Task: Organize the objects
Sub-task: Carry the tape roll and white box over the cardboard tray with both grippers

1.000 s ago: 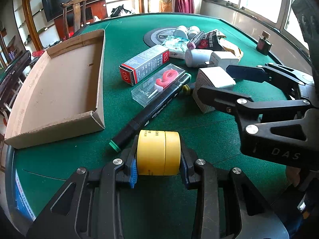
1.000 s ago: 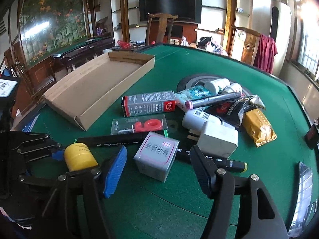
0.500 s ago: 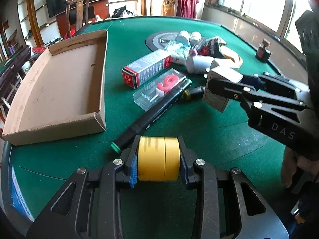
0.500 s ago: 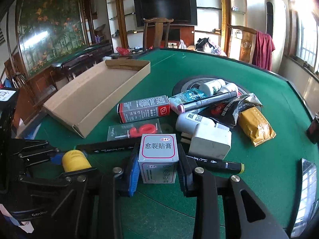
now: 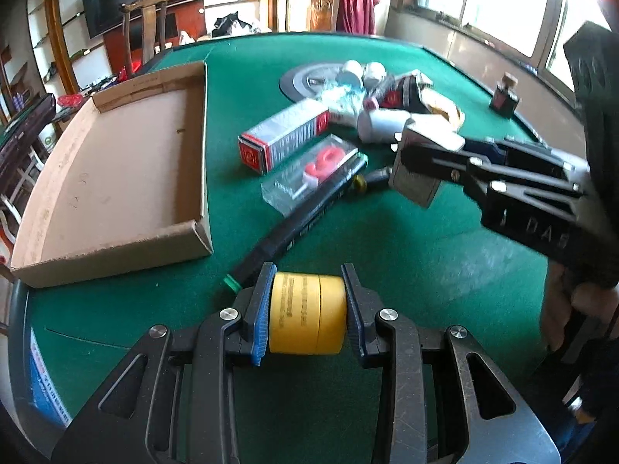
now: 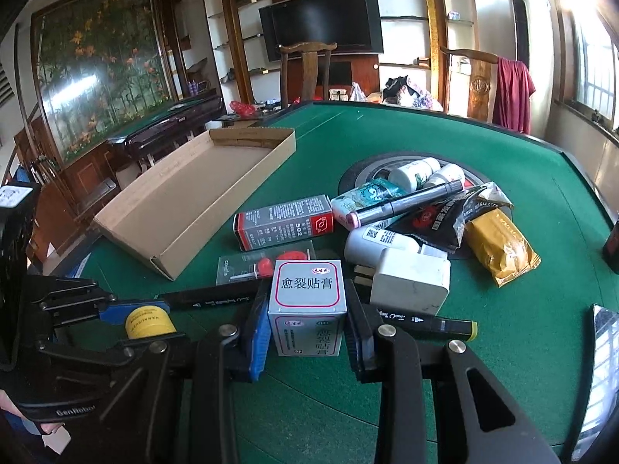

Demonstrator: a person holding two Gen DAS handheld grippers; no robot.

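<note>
Grippers both loaded | left gripper (image 5: 307, 311) clamped yellow tape (image 5: 307, 314) | right gripper (image 6: 307, 323) clamped white box (image 6: 307, 305) | tray (image 5: 108, 178) far-left

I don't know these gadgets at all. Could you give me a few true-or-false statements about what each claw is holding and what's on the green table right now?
1. The left gripper is shut on a yellow roll of tape. True.
2. The right gripper is open and holds nothing. False: it is shut on a small white box with a red-bordered label.
3. The shallow cardboard tray has nothing inside it. True.
4. The long black marker with a green cap lies inside the tray. False: it lies on the green felt table, beside the tray.
5. The grey and red rectangular carton stands upright. False: it lies on its side.
</note>
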